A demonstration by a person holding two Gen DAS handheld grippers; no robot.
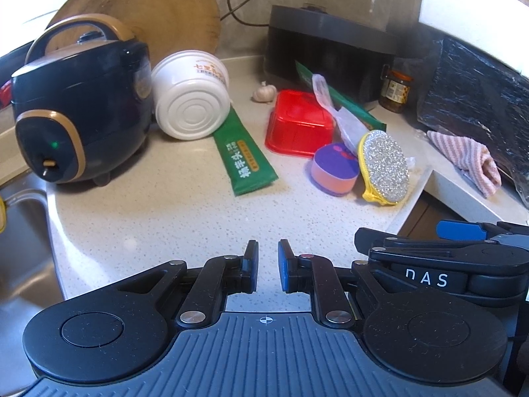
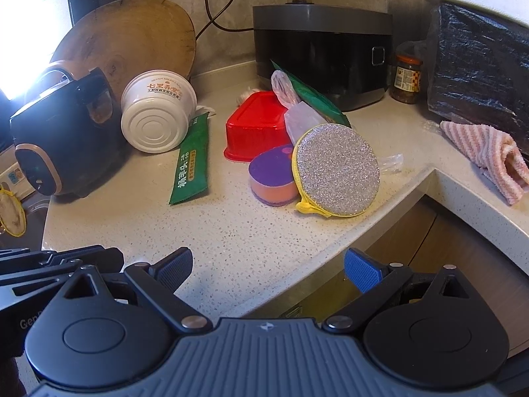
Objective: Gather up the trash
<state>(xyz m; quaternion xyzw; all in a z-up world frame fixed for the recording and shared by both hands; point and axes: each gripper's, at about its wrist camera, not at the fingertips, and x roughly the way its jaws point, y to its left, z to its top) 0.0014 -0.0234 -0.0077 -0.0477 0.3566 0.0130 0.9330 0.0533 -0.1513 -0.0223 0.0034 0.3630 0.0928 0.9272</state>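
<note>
Fingers, left: left gripper [image 1: 267, 264] hangs over the near edge of the table [image 1: 165, 231]; its blue pads stand a narrow gap apart with nothing between them, only bare table showing through.
Fingers, right: right gripper [image 2: 267, 269] has its fingers spread wide and empty, half over the table edge, half over the cabinet front below.
Nearest trash: green wrapper [image 1: 244, 155], lying flat on the table ahead of both grippers, well apart from either.
Wrapper's long axis: it runs away from the fingers, near end toward the left gripper, far end tucked under the tipped white bowl [image 1: 191, 99].
Which hand is nearer: in my judgement the left, since the wrapper's near end sits almost straight ahead of its fingers; from the right gripper the wrapper [image 2: 193, 162] lies ahead and off to the left.
What the move turns on: the fingers would have to close across the wrapper's short width, so the gap should straddle the strip crosswise.
Further trash: red tray [image 1: 301, 125] upside down, with a clear plastic bag [image 1: 334, 109] and a second green wrapper [image 1: 347, 102] leaning by it.
Not trash, likely: purple sponge [image 1: 334, 168] and glitter scrubber [image 1: 385, 167], touching each other in front of the tray.
</note>
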